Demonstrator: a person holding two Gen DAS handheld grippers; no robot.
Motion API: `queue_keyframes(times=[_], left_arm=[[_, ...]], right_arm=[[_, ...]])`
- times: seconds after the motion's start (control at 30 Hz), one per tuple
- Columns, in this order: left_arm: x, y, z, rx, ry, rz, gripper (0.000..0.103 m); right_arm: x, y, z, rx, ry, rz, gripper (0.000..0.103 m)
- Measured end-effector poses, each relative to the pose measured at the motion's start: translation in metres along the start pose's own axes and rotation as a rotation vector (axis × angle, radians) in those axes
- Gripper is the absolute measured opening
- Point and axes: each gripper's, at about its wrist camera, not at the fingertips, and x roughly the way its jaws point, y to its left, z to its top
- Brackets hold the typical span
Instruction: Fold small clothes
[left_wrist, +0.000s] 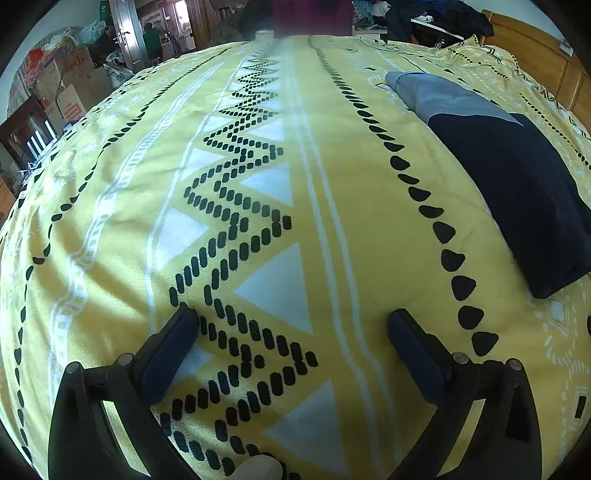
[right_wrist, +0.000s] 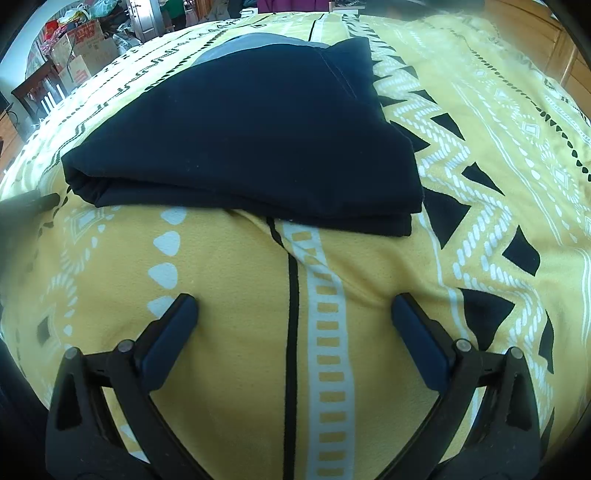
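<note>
Navy folded garment (right_wrist: 240, 136) lying on the bed's yellow patterned blanket (right_wrist: 229, 280).
I see my right gripper (right_wrist: 294, 308) just short of its near edge, fingers spread and empty; my left gripper (left_wrist: 291, 321) hangs over bare blanket, fingers spread too, the garment off to its right.

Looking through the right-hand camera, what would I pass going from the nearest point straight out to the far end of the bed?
Open right gripper → bare stretch of yellow patterned blanket → folded dark navy garment → its grey part at the far end → stacked cardboard boxes beyond the bed.
</note>
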Motion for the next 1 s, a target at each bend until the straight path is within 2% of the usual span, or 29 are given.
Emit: queue_keyframes(times=[1.0], left_arm=[[-0.0016, 0.0000, -0.0008, -0.008, -0.012, -0.008, 0.103]], right_arm=[[-0.0004, 0.0010, 0.0004, 0.001, 0.001, -0.001, 0.103]])
